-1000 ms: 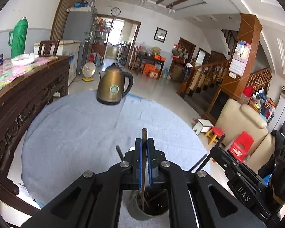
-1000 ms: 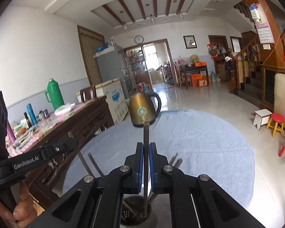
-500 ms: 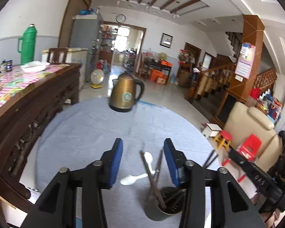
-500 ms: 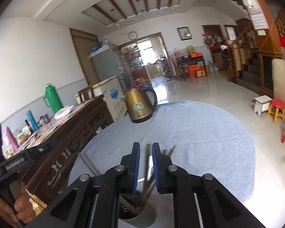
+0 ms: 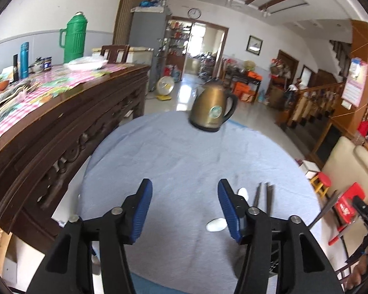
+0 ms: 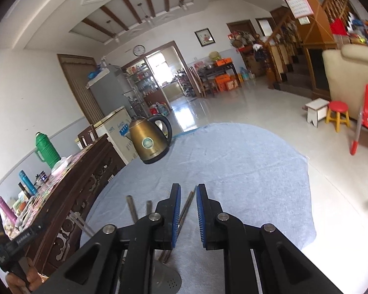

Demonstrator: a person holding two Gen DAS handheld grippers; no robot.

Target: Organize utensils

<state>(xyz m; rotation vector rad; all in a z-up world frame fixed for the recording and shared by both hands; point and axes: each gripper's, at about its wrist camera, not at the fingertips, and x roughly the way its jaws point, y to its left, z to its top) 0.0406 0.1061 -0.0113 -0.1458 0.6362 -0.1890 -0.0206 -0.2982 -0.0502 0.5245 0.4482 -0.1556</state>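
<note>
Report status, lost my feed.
Left gripper open, empty. Right gripper open, empty. Chopsticks standing in holder, white spoons beside them. Kettle far, nothing blocking.

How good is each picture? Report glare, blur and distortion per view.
Left wrist: fisheye bends the sideboard; glare on the floor behind the kettle; the fingers look sharp. Right wrist: bright doorway, floor glare, the red pen smeared at the edge.

— What carries it all?
— A round bench (image 5: 184, 161) under a pale blue cloth (image 6: 245, 166).
— What stands on it?
— A brass kettle (image 5: 212, 112) at the far edge, upright. Near the front, a perforated metal cup (image 6: 165, 279) holding chopsticks (image 5: 263, 197), with a white spoon (image 5: 217, 225) just beside it.
</note>
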